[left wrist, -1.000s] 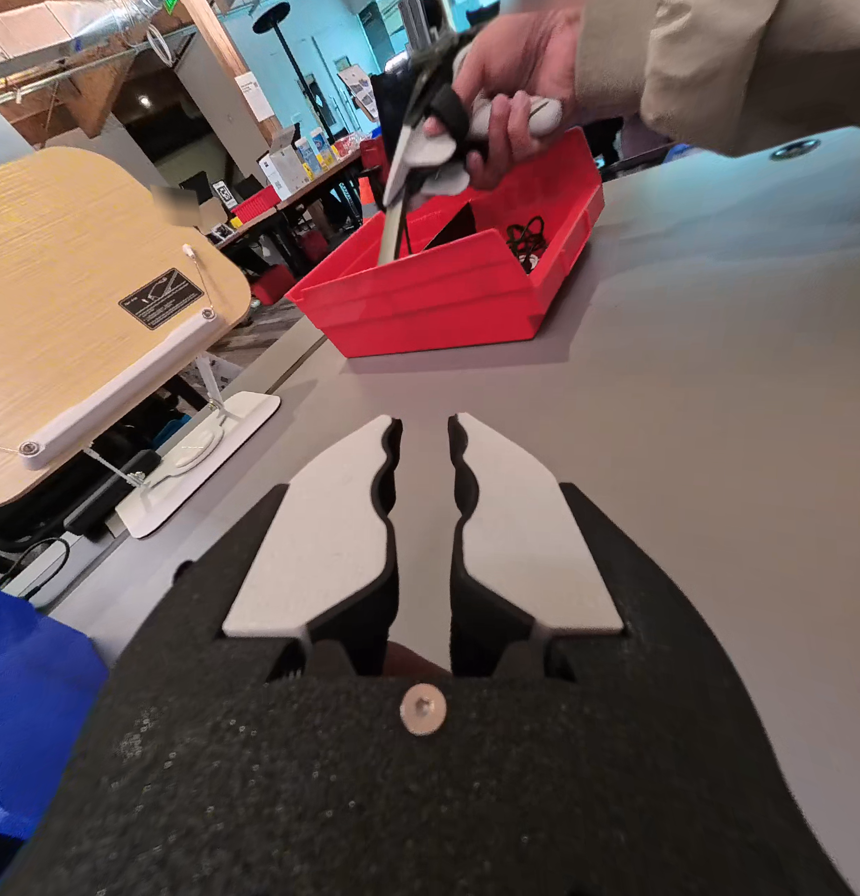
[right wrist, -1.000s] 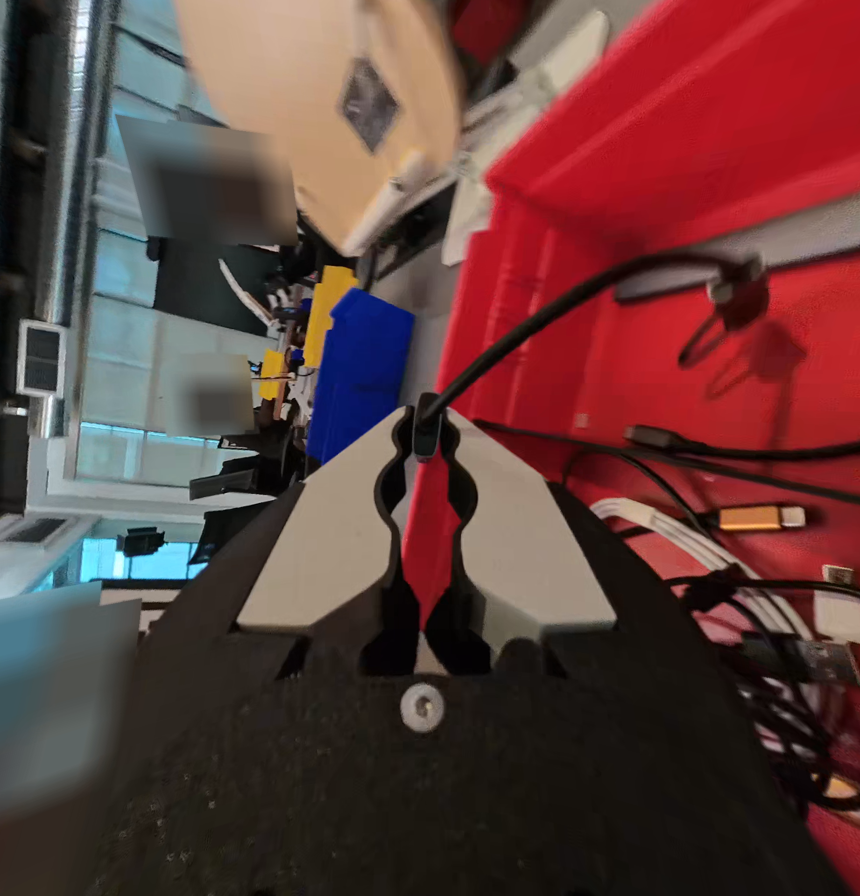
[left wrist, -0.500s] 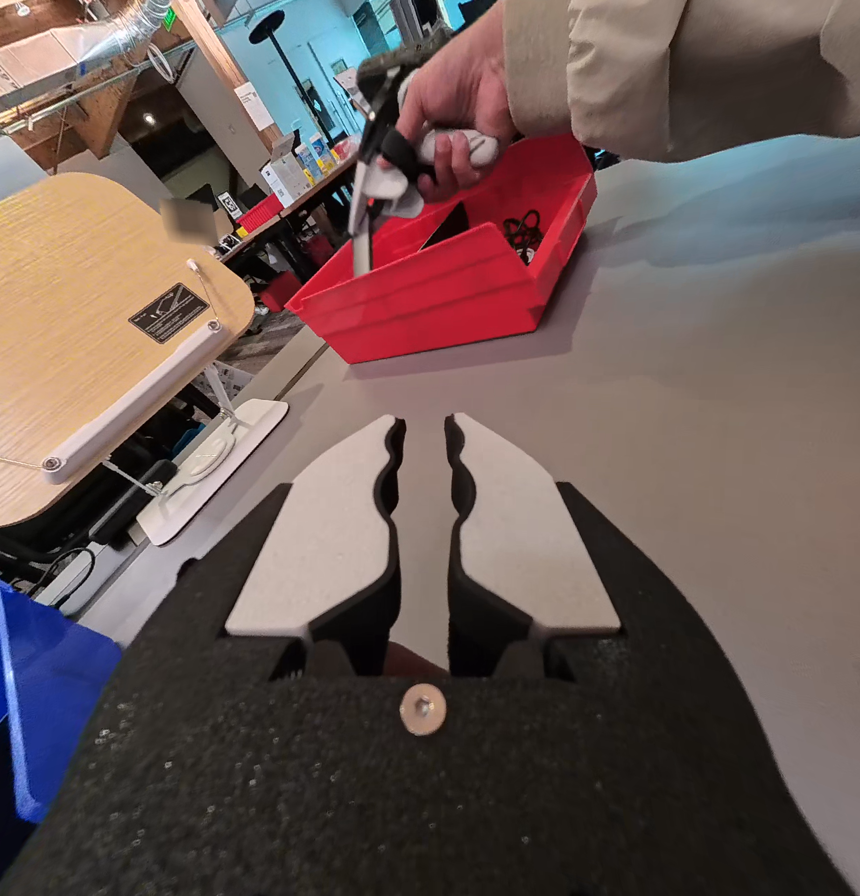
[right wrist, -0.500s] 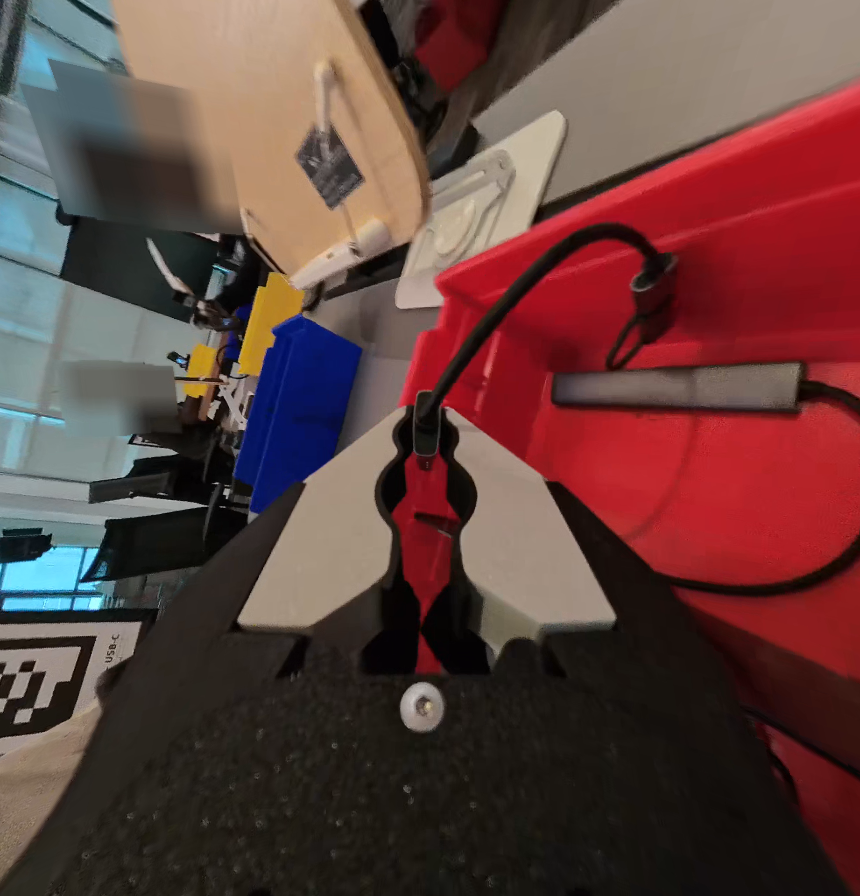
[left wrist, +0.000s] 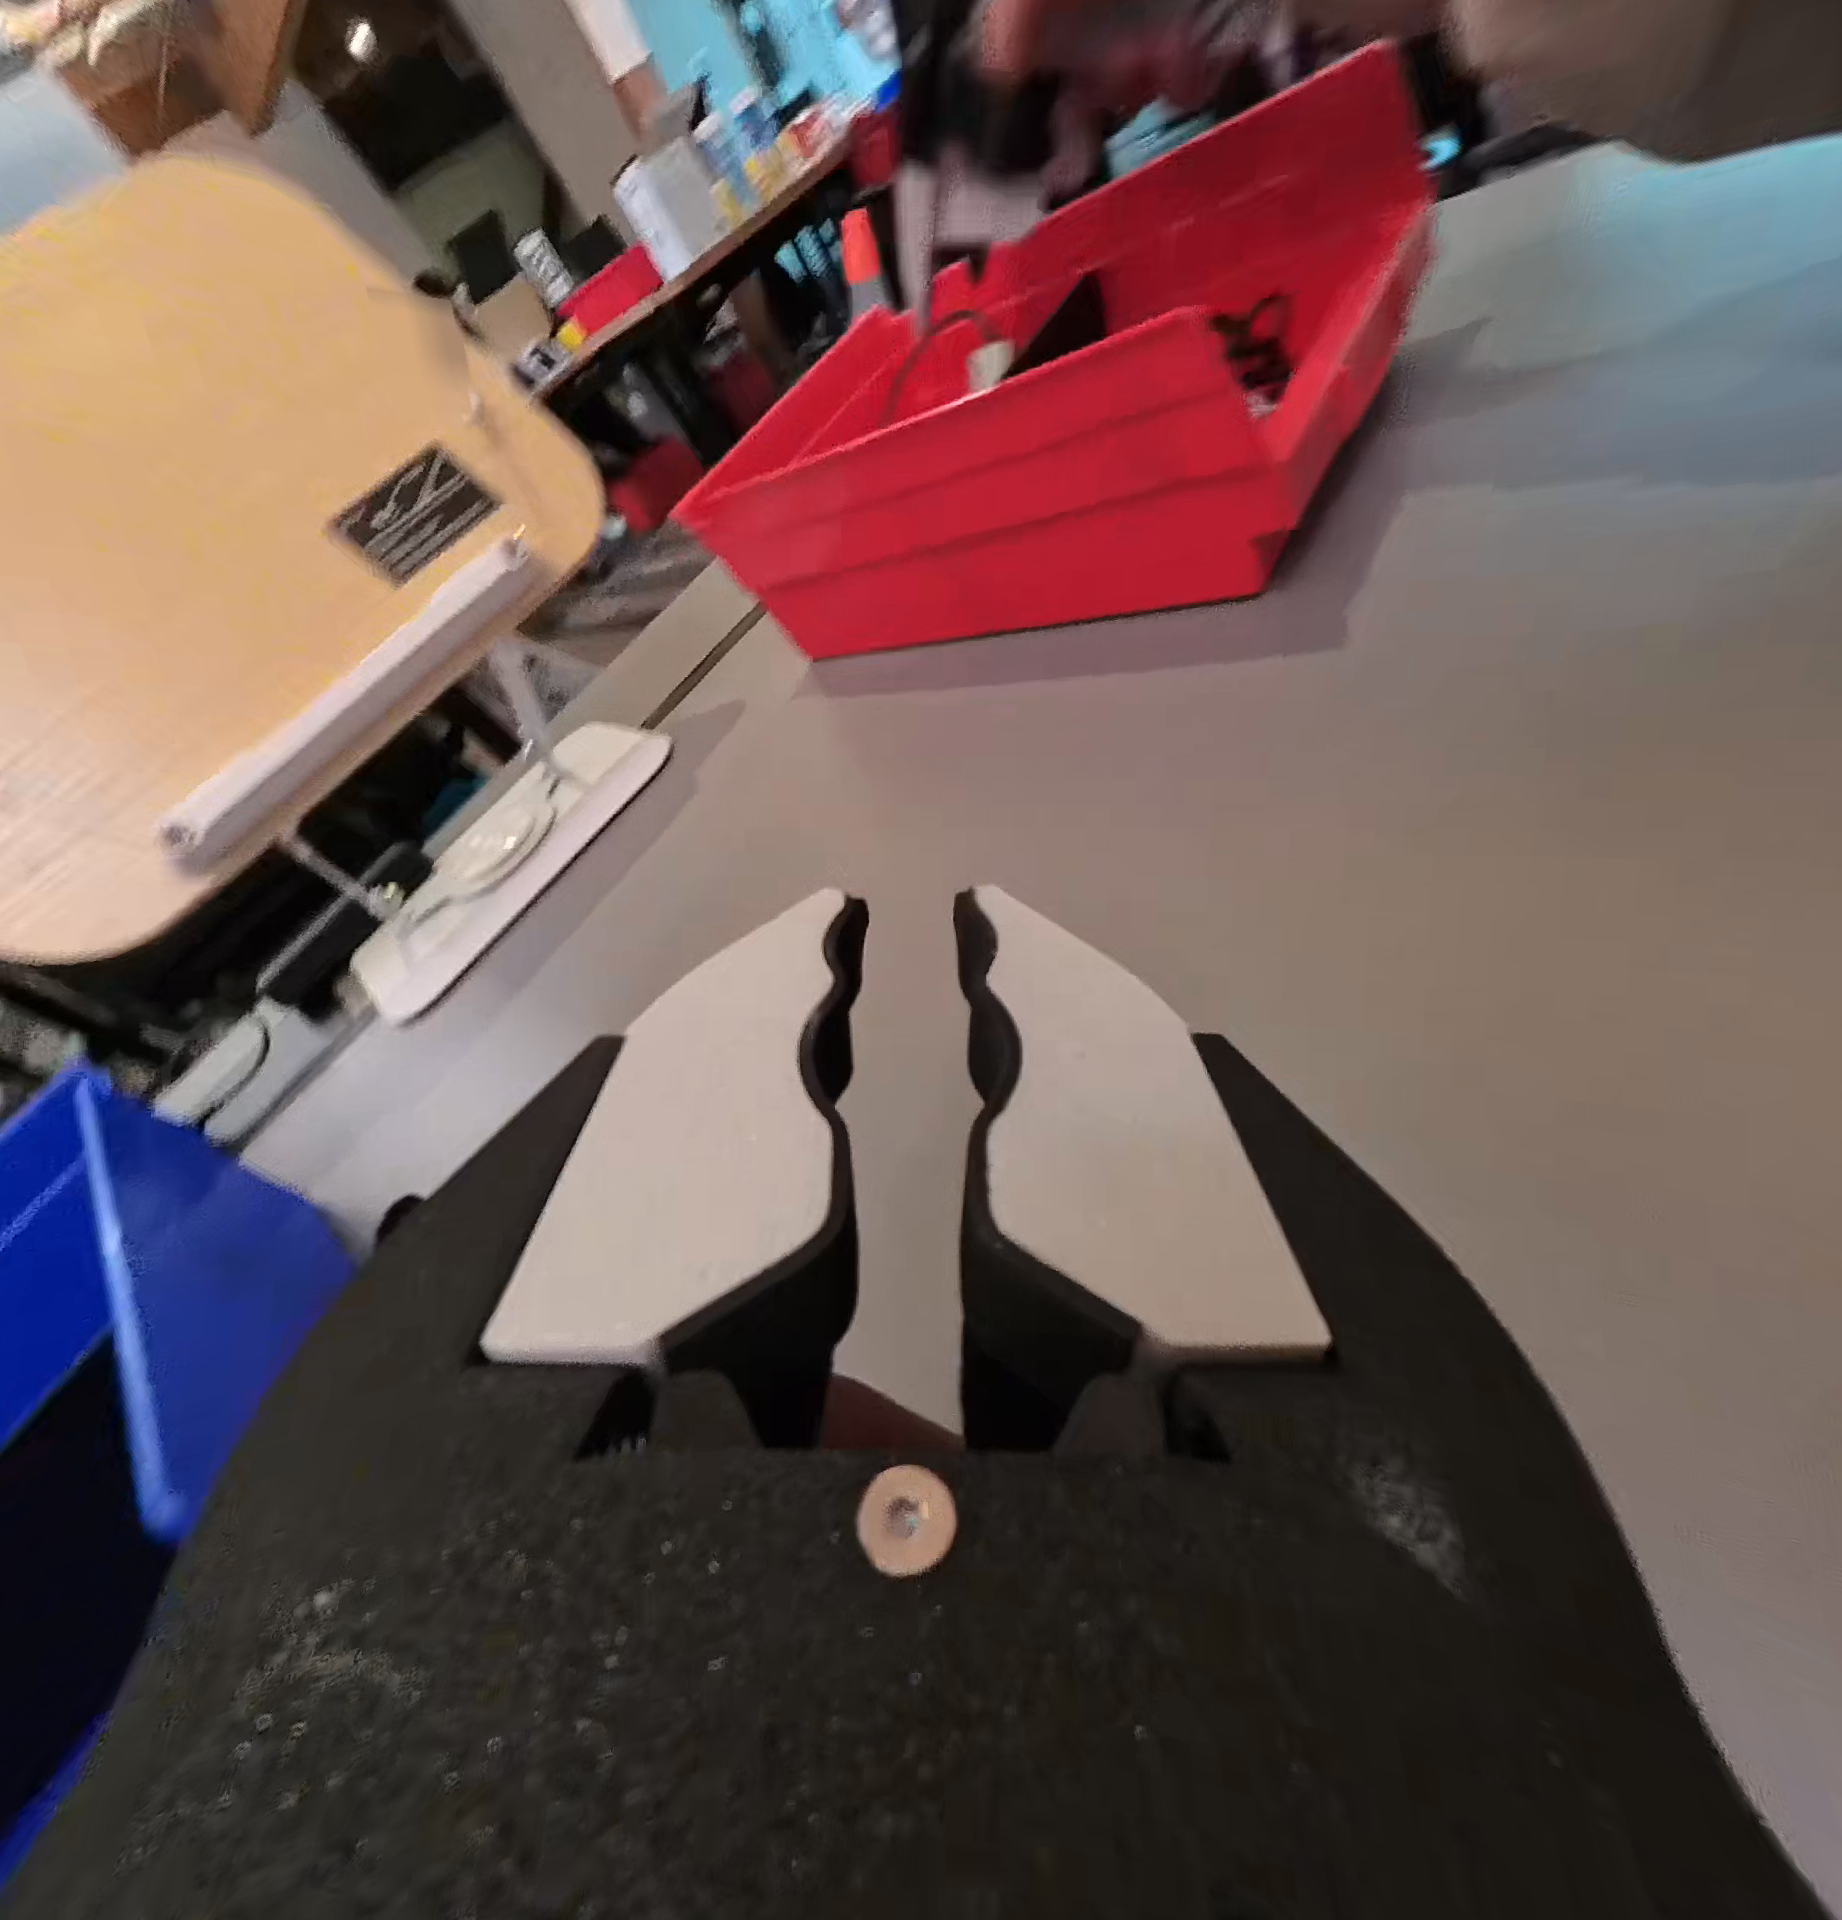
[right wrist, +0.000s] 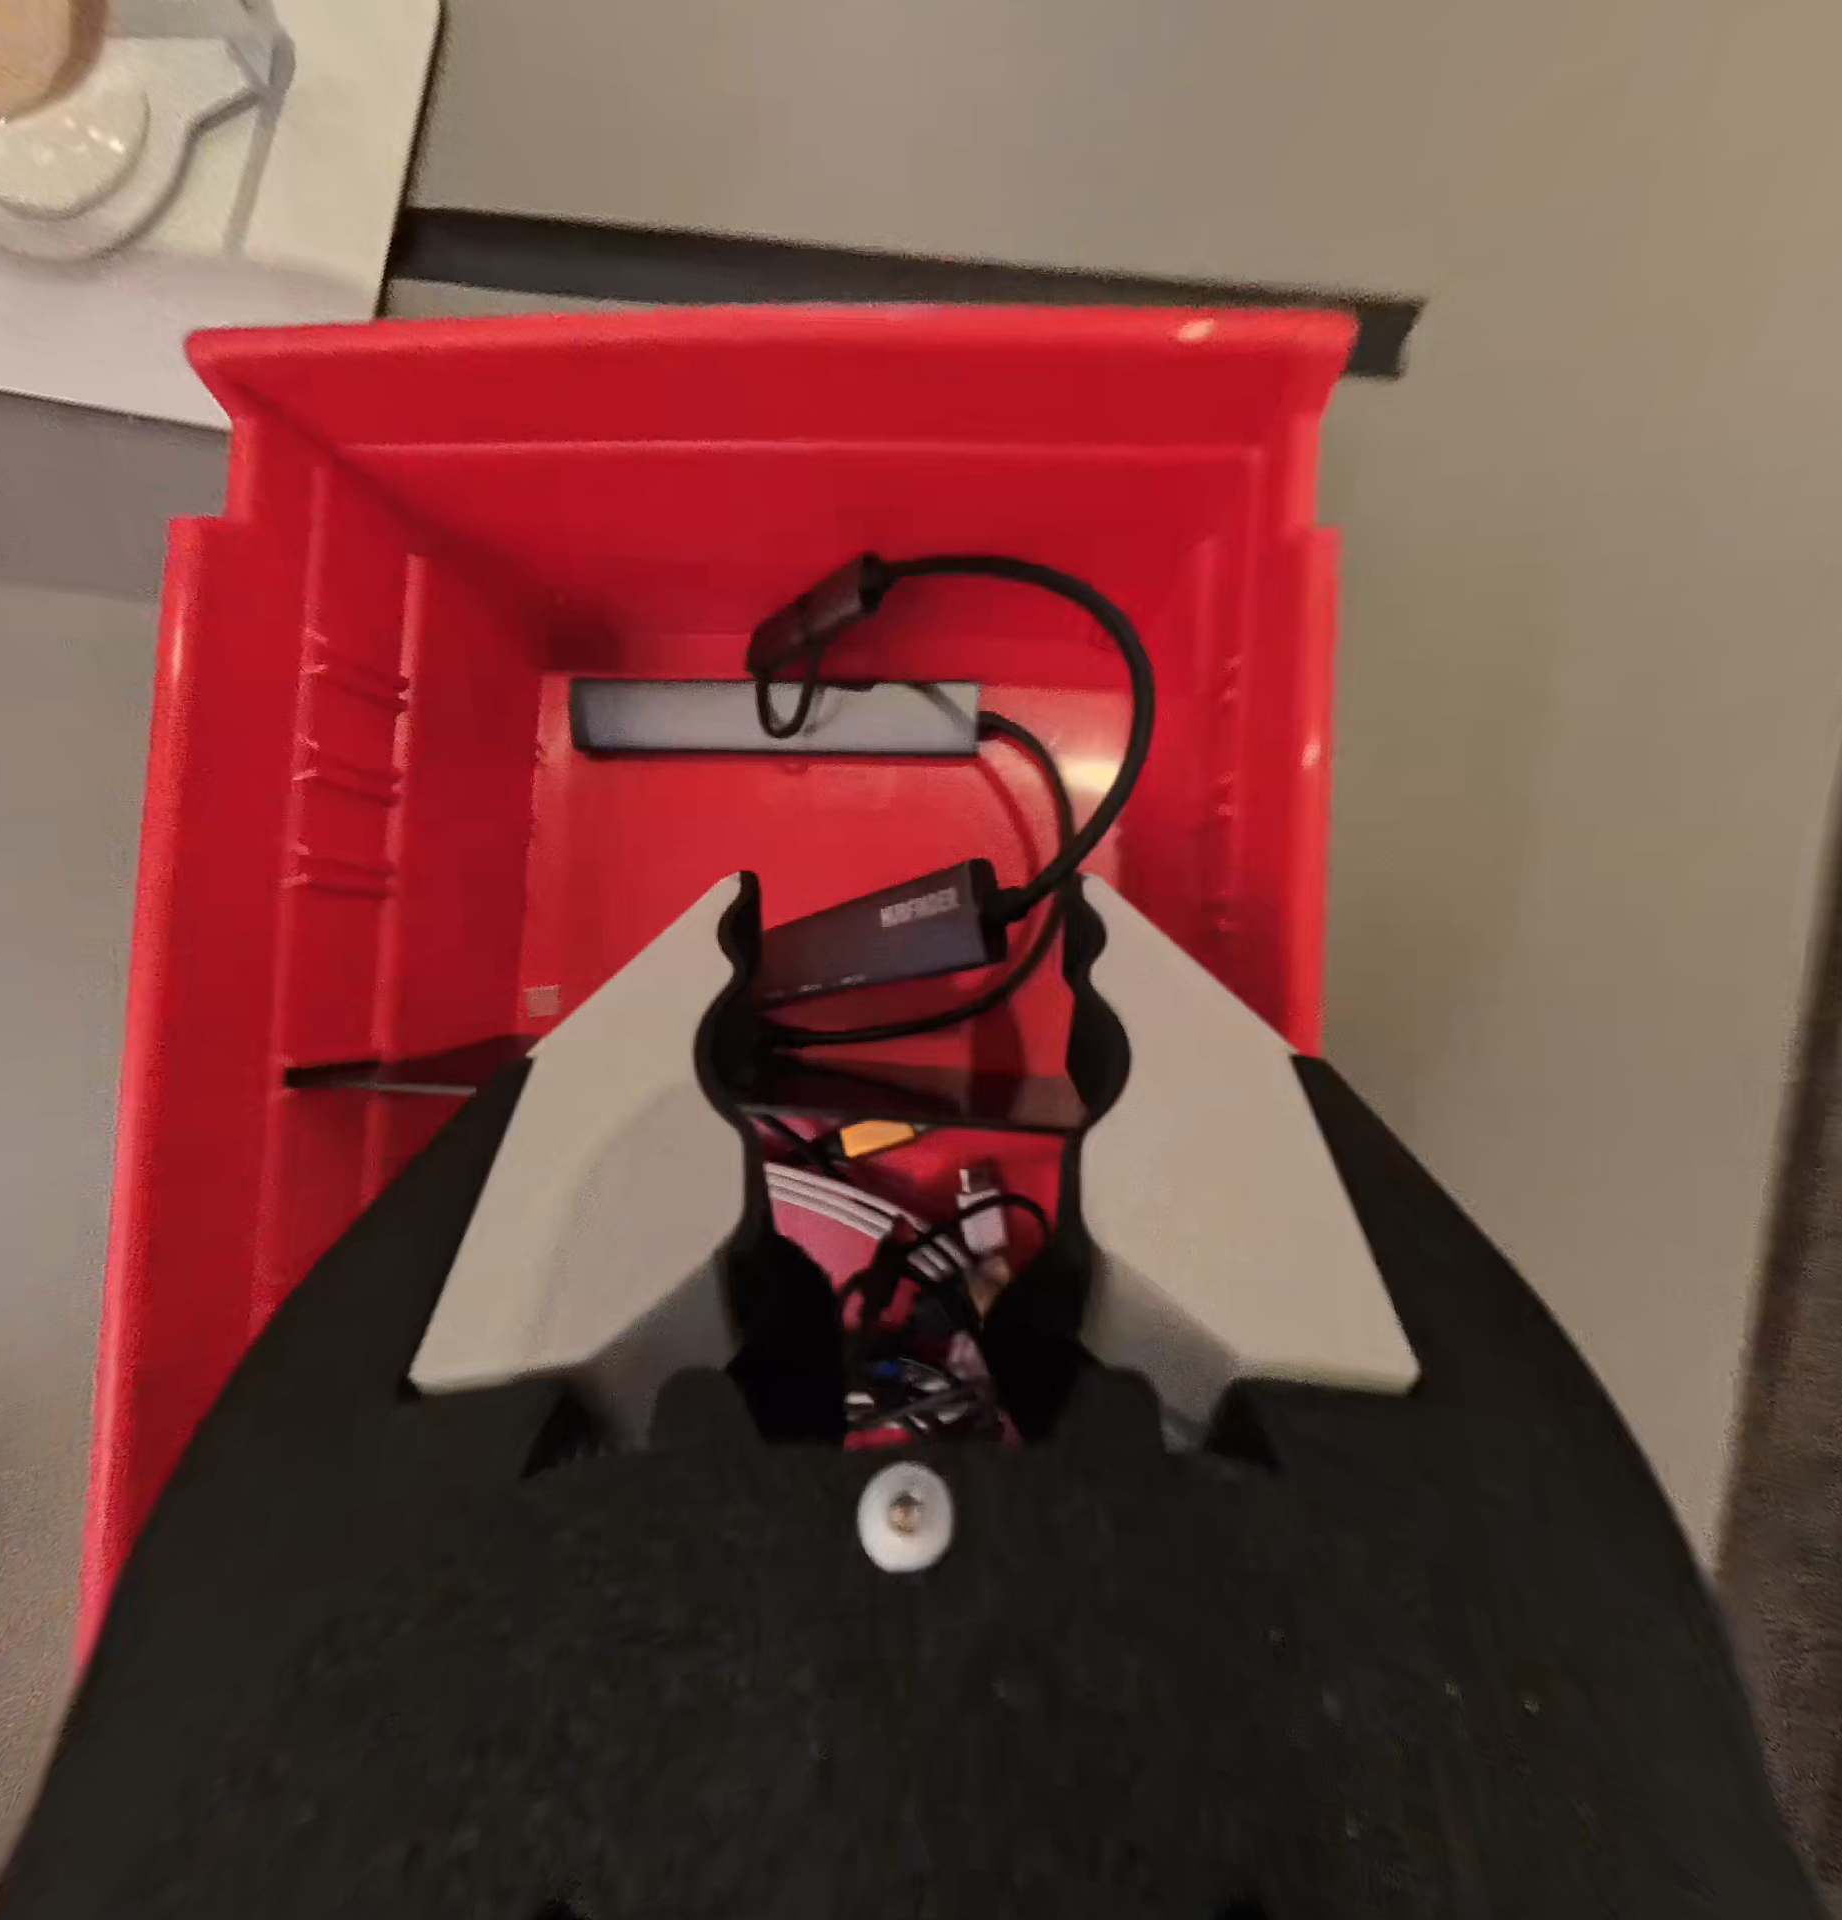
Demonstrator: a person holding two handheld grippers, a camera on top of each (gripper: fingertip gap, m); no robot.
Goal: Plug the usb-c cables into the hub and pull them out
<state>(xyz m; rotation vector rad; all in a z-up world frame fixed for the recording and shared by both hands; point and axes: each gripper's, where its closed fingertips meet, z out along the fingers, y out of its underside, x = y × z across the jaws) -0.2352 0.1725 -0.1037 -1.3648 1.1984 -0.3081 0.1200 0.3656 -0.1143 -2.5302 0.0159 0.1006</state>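
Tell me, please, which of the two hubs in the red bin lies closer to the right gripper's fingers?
The dark hub, lying at an angle just beyond the open right gripper. The lighter grey hub lies straight along the far wall of the red bin.

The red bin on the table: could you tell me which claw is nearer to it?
Right. The right claw hangs open directly above the red bin; the left claw hovers over bare table, well short of it.
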